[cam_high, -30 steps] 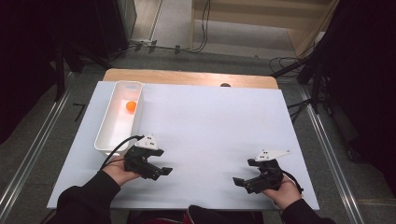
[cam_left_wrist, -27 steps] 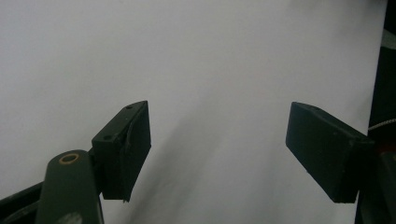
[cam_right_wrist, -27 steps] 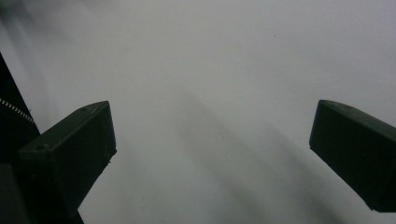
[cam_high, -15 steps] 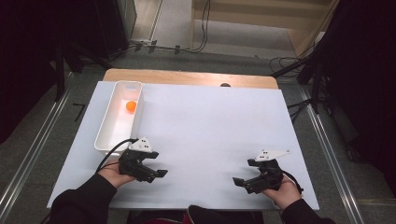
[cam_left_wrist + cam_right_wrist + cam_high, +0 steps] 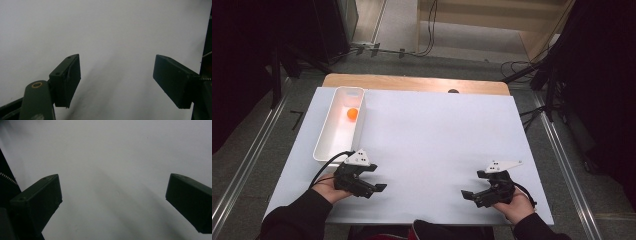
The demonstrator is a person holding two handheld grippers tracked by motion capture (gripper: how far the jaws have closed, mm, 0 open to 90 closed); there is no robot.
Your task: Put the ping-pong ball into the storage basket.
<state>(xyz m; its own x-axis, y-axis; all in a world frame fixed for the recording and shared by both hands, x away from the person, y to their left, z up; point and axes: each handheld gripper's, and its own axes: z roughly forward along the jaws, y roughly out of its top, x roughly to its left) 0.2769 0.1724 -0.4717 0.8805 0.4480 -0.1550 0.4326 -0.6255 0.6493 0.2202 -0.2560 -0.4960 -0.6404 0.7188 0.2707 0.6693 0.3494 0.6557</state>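
- High view: table (image 5: pixel 437 145) with white sheet, both tongs low at its near edge, well apart from each other.
- Left tongs (image 5: pixel 373 186): jaws parted, nothing between them; left gripper view (image 5: pixel 116 80) shows bare sheet in the gap.
- Right tongs (image 5: pixel 472 194): jaws parted wide, empty; right gripper view (image 5: pixel 113 202) shows the same bare sheet.
- Bin (image 5: pixel 324 145): long white tray, just ahead and slightly outboard of left tongs, well off from right tongs.
- Ball (image 5: pixel 353 113): orange, alone in the bin's far half, near its inner wall.
- Judgement: work looks idle or between steps. If the ball is next, use the left tongs: come in from above over the bin's far half, jaws either side of the ball clear of the wall, close gently, since a round ball may squirt out.
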